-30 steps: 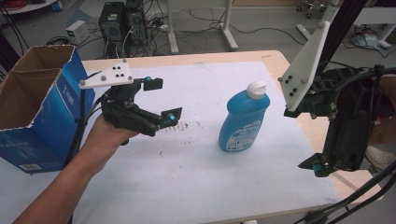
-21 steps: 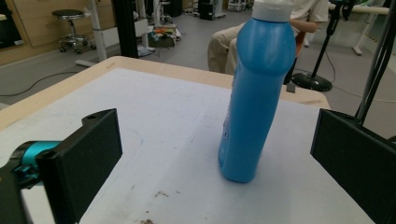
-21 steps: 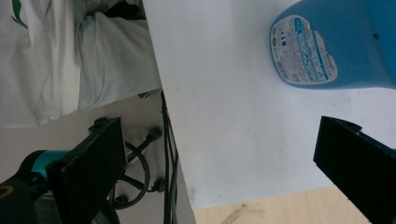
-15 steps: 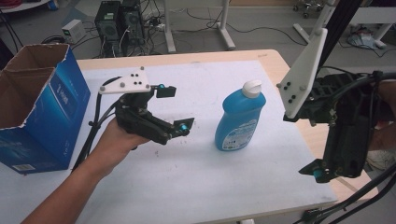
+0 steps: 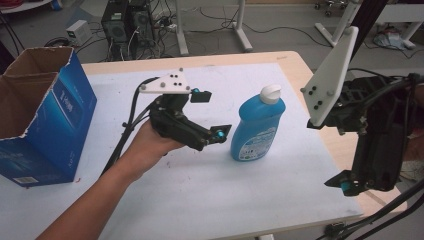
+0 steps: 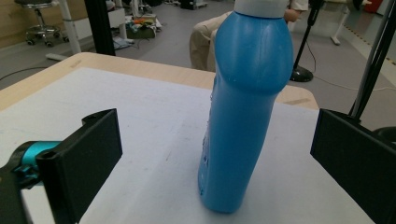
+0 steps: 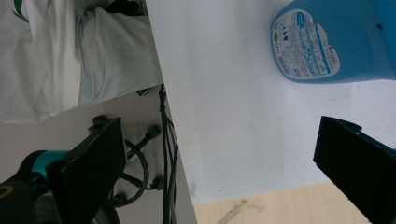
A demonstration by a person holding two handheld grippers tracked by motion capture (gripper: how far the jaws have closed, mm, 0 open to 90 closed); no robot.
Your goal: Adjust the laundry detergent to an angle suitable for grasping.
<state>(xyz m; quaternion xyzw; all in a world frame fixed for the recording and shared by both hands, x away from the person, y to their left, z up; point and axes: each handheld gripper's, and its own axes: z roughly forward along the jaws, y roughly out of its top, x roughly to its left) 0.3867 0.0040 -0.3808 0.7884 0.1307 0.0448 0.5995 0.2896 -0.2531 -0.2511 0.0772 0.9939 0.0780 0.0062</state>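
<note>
Left claw point(image 5: 212, 117): jaws spread wide, holding nothing, just beside blue bottle point(image 5: 257, 127), not touching. Bottle upright on white-covered bench point(image 5: 200, 200), white cap on. Right claw point(image 5: 367, 175): jaws wide apart, empty, over bench's right edge. Bottle label: text too small to read. Blue box point(image 5: 45, 125) at left, print illegible.

Black left tool point(image 5: 212, 117), teal-tipped, white three-cornered plate, black cable
</note>
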